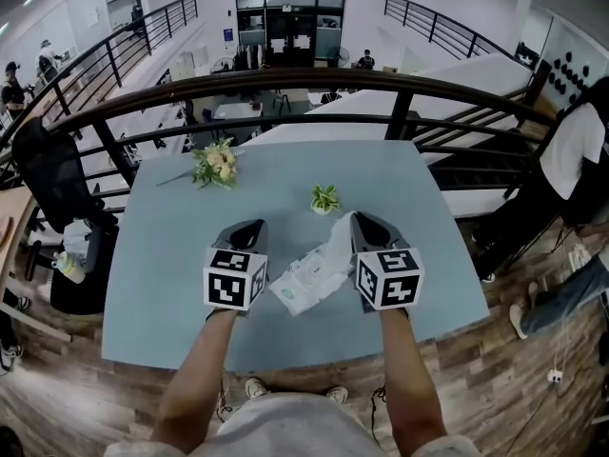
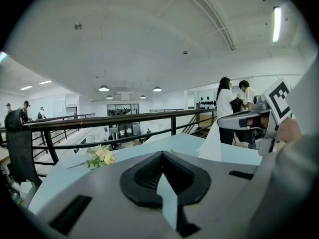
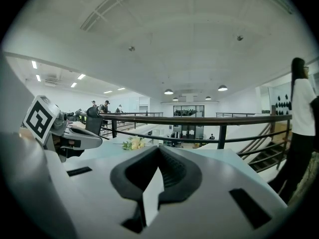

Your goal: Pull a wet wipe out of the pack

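Stretching up from the pack, the wet wipe runs in a white crumpled band to the right gripper, and those tongs are pressed together, pinching its top end; the right gripper view shows a white sliver of wipe caught between the dark pads. The pack lies flat on the tabletop close to the near edge, a little right of the middle, between the two grippers. The left gripper hovers just to the left of the pack, apart from it, jaws closed together with nothing in them. From the left gripper view the wipe hangs below the right gripper like a small sail. Farther out, a little potted plant stands near the tabletop's centre, just beyond the wipe. A bunch of pale flowers lies toward the far left corner. A dark railing curves past the far edge.
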Motion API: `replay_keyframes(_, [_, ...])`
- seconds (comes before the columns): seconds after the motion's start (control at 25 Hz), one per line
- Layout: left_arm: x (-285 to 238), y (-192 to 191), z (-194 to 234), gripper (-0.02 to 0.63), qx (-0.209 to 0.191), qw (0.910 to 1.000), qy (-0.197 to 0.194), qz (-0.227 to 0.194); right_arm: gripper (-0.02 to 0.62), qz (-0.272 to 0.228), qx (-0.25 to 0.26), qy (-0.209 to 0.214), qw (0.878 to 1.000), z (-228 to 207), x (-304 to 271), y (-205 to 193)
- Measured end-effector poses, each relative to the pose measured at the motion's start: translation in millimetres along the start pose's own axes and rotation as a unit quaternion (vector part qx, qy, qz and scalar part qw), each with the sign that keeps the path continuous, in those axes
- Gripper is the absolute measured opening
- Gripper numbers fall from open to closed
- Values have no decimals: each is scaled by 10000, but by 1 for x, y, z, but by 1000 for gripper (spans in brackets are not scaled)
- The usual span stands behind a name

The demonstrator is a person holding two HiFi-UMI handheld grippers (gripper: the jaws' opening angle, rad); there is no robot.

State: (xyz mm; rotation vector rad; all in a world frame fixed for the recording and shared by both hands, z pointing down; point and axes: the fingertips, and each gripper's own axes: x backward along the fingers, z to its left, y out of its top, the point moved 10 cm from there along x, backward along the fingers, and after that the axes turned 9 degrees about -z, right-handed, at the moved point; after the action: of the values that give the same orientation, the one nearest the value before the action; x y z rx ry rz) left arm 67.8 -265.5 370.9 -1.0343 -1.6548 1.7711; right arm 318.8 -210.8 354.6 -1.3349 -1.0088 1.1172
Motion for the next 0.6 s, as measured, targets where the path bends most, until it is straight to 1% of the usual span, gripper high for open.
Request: replay_keyframes(0.6, [5, 0, 3, -6, 47, 10000, 70, -15, 6, -42, 16, 4, 10000, -1, 3, 2])
